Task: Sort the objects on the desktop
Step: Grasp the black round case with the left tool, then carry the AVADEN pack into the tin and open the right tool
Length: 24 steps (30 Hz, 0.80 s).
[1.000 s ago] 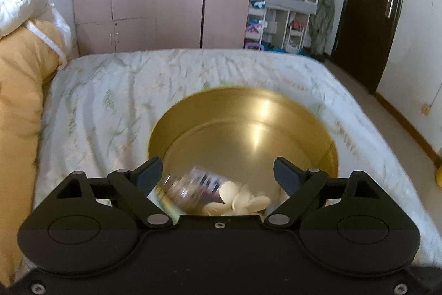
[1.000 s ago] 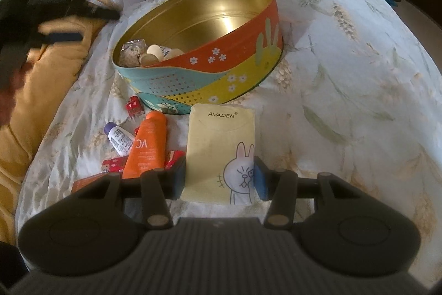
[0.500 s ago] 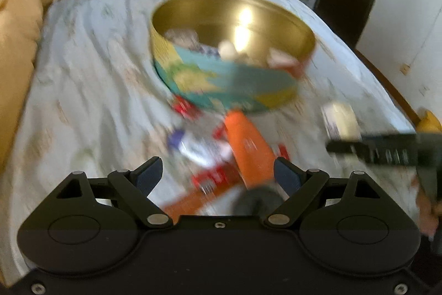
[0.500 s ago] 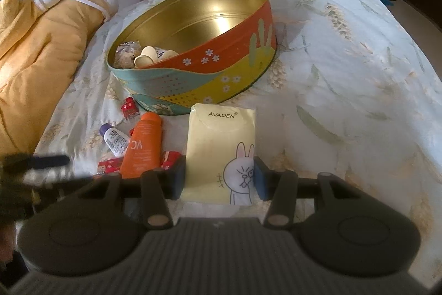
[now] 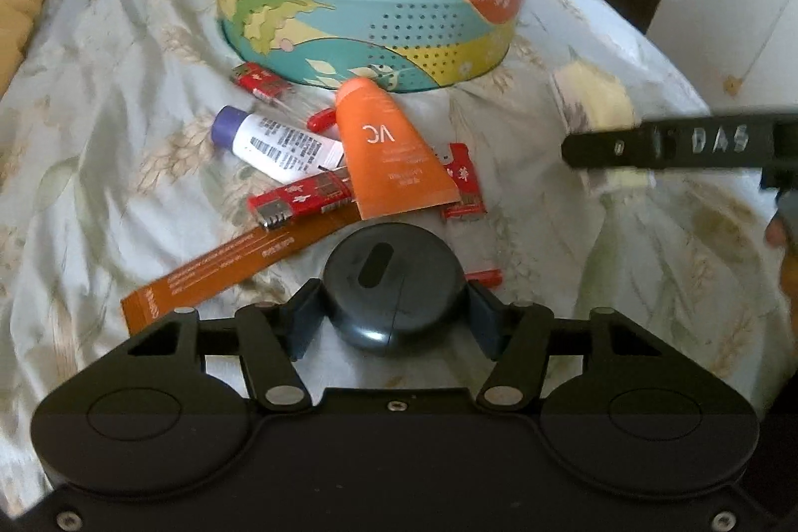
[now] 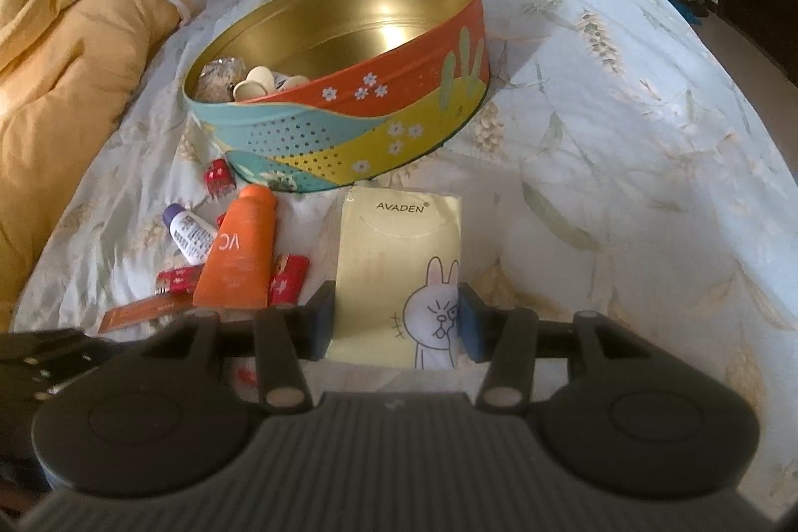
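Note:
A round painted tin [image 5: 369,28] with a gold inside stands on the bed and holds a few small items. In front of it lie an orange tube [image 5: 389,148], a white bottle with a purple cap [image 5: 279,148], red sachets [image 5: 299,198] and a long brown box [image 5: 219,277]. My left gripper [image 5: 392,322] is low over the sheet, shut on a dark round case [image 5: 391,282]. My right gripper [image 6: 396,322] is shut on a yellow tissue pack [image 6: 399,263] with a rabbit drawing, to the right of the orange tube [image 6: 242,253] and before the tin [image 6: 349,123].
An orange-yellow quilt [image 6: 65,58] is heaped along the bed's left side. The floral sheet [image 6: 623,133] runs bare to the right of the tin, up to the bed's edge. A wardrobe, shelves and a dark door stand beyond the bed.
My left gripper came back from above the tin, dropped to the pile in front of it, and its jaws narrowed onto the dark case. The right gripper and pack barely moved.

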Each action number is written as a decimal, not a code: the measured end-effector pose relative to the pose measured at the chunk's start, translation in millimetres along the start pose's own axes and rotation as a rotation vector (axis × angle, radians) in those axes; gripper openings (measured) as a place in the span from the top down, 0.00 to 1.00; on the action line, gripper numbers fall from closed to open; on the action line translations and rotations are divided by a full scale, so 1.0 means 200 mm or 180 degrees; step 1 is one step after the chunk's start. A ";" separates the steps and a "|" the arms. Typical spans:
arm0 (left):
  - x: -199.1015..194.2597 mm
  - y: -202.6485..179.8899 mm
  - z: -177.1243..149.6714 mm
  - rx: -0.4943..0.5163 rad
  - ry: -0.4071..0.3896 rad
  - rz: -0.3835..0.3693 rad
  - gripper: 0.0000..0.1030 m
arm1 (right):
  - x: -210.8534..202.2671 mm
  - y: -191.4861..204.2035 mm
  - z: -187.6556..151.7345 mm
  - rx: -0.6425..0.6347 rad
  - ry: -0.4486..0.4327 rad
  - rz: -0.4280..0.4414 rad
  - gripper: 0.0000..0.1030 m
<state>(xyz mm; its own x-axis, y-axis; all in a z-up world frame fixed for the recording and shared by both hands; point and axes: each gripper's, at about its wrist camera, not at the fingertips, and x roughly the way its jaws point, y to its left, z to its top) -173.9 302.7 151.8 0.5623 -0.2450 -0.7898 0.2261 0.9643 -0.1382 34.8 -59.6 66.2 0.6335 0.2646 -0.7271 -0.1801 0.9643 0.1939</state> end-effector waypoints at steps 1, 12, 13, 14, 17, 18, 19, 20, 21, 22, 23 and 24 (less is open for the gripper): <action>-0.02 0.00 0.00 0.0016 0.0012 0.0006 0.44 | 0.00 0.01 0.00 -0.0015 0.0004 0.0001 0.48; -0.32 0.25 -0.06 -0.0351 -0.0312 0.0210 0.44 | -0.04 0.12 -0.05 -0.0282 0.0060 -0.0012 0.48; -0.33 0.27 -0.08 -0.0407 -0.0343 0.0217 0.44 | -0.05 0.13 -0.06 -0.0316 0.0071 -0.0012 0.48; -0.33 0.29 -0.10 -0.0432 -0.0376 0.0230 0.44 | -0.05 0.14 -0.07 -0.0348 0.0083 -0.0016 0.48; -0.32 0.31 -0.16 -0.0476 -0.0397 0.0230 0.44 | -0.06 0.17 -0.08 -0.0426 0.0112 -0.0033 0.48; -0.32 0.32 -0.18 -0.0491 -0.0394 0.0224 0.44 | -0.06 0.18 -0.09 -0.0441 0.0111 -0.0048 0.48; -0.31 0.33 -0.19 -0.0512 -0.0393 0.0230 0.44 | -0.06 0.18 -0.09 -0.0444 0.0111 -0.0055 0.48; -0.31 0.34 -0.20 -0.0542 -0.0402 0.0241 0.44 | -0.07 0.18 -0.09 -0.0430 0.0112 -0.0051 0.48; -0.31 0.34 -0.20 -0.0549 -0.0457 0.0245 0.44 | -0.07 0.18 -0.09 -0.0422 0.0107 -0.0057 0.48; -0.33 0.34 -0.20 -0.0539 -0.0547 0.0255 0.44 | -0.07 0.18 -0.09 -0.0425 0.0093 -0.0082 0.48; -0.34 0.34 -0.20 -0.0521 -0.0616 0.0270 0.44 | -0.07 0.19 -0.09 -0.0426 0.0080 -0.0112 0.48; -0.34 0.33 -0.20 -0.0503 -0.0653 0.0285 0.44 | -0.07 0.19 -0.09 -0.0420 0.0078 -0.0124 0.48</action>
<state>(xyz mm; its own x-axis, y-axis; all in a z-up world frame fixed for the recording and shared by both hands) -228.9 387.2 173.3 0.7274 -0.1580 -0.6678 0.0506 0.9828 -0.1775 4.9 -27.8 71.9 0.6235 0.2253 -0.7487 -0.2543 0.9640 0.0782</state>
